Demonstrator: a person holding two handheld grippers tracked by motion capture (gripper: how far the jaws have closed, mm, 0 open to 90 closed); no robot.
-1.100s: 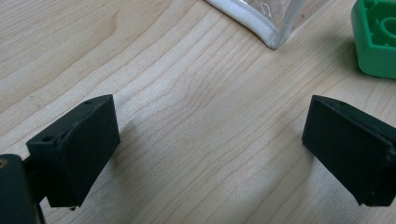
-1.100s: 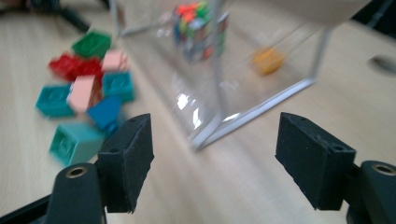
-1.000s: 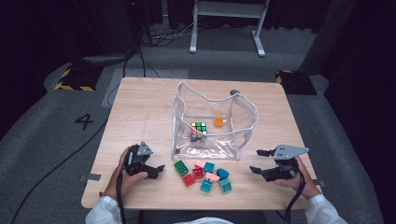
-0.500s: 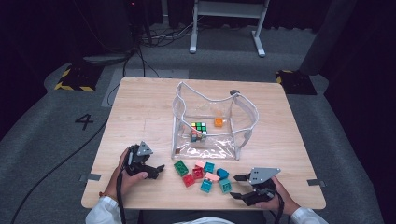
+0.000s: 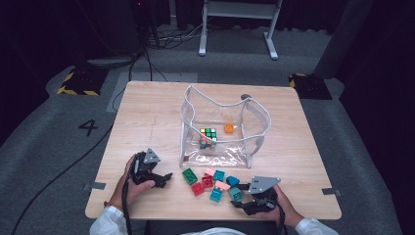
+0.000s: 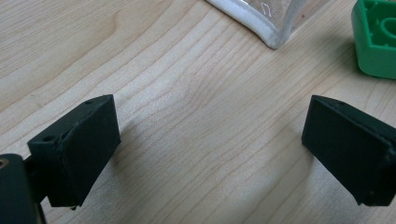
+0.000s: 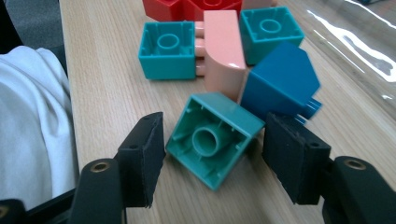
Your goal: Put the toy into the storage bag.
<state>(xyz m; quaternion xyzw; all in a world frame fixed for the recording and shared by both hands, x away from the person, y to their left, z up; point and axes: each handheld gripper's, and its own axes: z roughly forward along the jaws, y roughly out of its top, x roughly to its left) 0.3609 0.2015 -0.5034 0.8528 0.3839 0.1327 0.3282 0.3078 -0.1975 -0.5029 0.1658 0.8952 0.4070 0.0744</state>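
Observation:
Several toy bricks lie in a cluster near the table's front edge: a green one (image 5: 189, 176), red ones (image 5: 197, 188), a pink one (image 5: 221, 185), teal and blue ones. My right gripper (image 5: 238, 203) sits low at the cluster's right end, open, with a teal-green brick (image 7: 213, 136) lying hollow side up between its jaws, not squeezed. A blue brick (image 7: 281, 83) and a pink brick (image 7: 223, 46) lie just behind it. My left gripper (image 5: 166, 177) rests on the table left of the green brick (image 6: 376, 37), open over bare wood (image 6: 205, 126).
A clear plastic bag (image 5: 222, 129) with white trim stands open in the table's middle, holding a puzzle cube (image 5: 208, 136) and an orange piece (image 5: 228, 128). Its corner (image 6: 268, 28) lies ahead of my left gripper. A white sleeve (image 7: 32, 126) is left of my right gripper.
My right gripper has moved left and toward the front edge, from the table's right side to the brick cluster, and now straddles the teal-green brick. The left gripper has stayed put.

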